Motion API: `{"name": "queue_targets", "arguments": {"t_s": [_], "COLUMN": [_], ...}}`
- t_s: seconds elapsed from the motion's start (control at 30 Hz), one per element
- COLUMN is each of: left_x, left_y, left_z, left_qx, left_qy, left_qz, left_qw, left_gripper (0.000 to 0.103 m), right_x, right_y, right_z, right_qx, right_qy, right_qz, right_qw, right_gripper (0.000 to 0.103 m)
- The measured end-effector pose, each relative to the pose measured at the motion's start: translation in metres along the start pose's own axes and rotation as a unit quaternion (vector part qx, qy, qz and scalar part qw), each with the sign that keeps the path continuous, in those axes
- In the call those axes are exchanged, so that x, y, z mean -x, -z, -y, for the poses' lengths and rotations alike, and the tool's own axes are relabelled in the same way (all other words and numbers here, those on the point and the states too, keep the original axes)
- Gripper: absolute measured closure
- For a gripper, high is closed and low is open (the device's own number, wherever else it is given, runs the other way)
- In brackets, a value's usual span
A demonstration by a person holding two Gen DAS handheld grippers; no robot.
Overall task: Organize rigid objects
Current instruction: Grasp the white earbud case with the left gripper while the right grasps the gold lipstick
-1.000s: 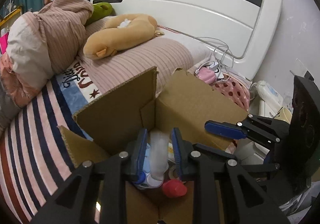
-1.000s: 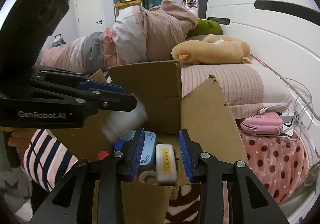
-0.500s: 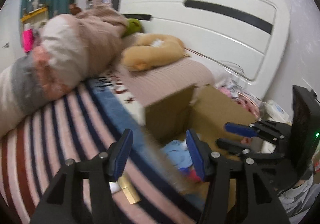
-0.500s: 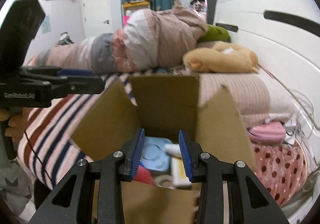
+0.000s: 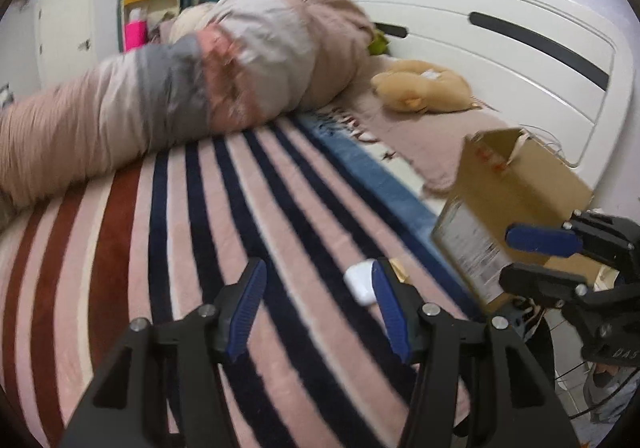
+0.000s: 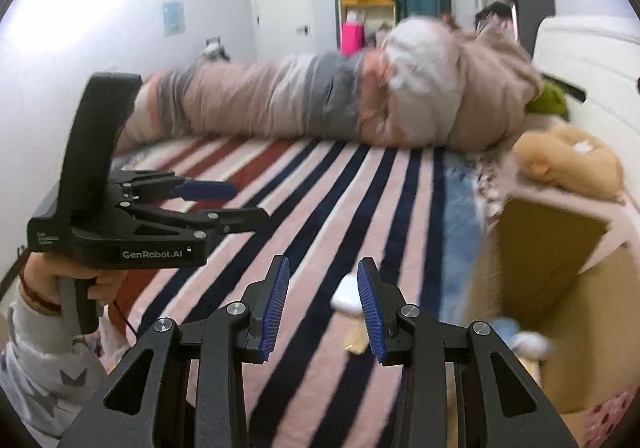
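My left gripper [image 5: 318, 304] is open and empty above the striped blanket [image 5: 208, 232]. A small white rounded object [image 5: 358, 282] lies on the blanket just left of its right finger, with a gold object [image 5: 400, 268] beside it. My right gripper [image 6: 322, 302] is open and empty; the white object [image 6: 346, 296] lies just inside its right finger, and the gold object [image 6: 356, 340] is below it. The open cardboard box [image 5: 508, 204] stands at the bed's right edge, and in the right wrist view [image 6: 560, 288] blue and white items show inside. The left gripper also shows in the right wrist view [image 6: 236, 202].
A rolled pink and grey duvet [image 5: 180, 96] lies across the far side of the bed. A tan plush toy [image 5: 424, 86] rests on the pillow by the white headboard [image 5: 520, 36]. The floor drops off right of the box.
Both grippers have swung left, away from the box interior and out over the striped blanket. The left gripper let go of the white bottle it held over the box and is now open.
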State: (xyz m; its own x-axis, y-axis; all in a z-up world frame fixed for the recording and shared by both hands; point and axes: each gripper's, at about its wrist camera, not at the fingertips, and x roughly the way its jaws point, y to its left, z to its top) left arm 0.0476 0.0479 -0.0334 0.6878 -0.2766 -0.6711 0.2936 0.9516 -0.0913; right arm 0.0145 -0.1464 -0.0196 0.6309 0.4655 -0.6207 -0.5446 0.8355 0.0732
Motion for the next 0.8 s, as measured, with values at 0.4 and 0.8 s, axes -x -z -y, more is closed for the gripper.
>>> {"name": "queue_targets", "arguments": {"t_s": [0.4, 0.8], "left_x": [-0.081, -0.163], "left_y": [0.047, 0.025], "left_z": [-0.020, 0.026], "left_qx": [0.037, 0.007], "left_qy": [0.095, 0.150], "left_qz": [-0.047, -0.091], "left_qw": [0.9937, 0.9845], "left_gripper": [0.051, 0.045], "right_x": [-0.107, -0.122], "right_y": [0.059, 0.077], "right_z": [0.022, 0.042], "right_qx": [-0.062, -0.062], "right_qy": [0.119, 0.154], "right_qz": [-0.100, -0.104], "right_qw": [0.986, 0.981], "right_gripper": [0.072, 0.090]}}
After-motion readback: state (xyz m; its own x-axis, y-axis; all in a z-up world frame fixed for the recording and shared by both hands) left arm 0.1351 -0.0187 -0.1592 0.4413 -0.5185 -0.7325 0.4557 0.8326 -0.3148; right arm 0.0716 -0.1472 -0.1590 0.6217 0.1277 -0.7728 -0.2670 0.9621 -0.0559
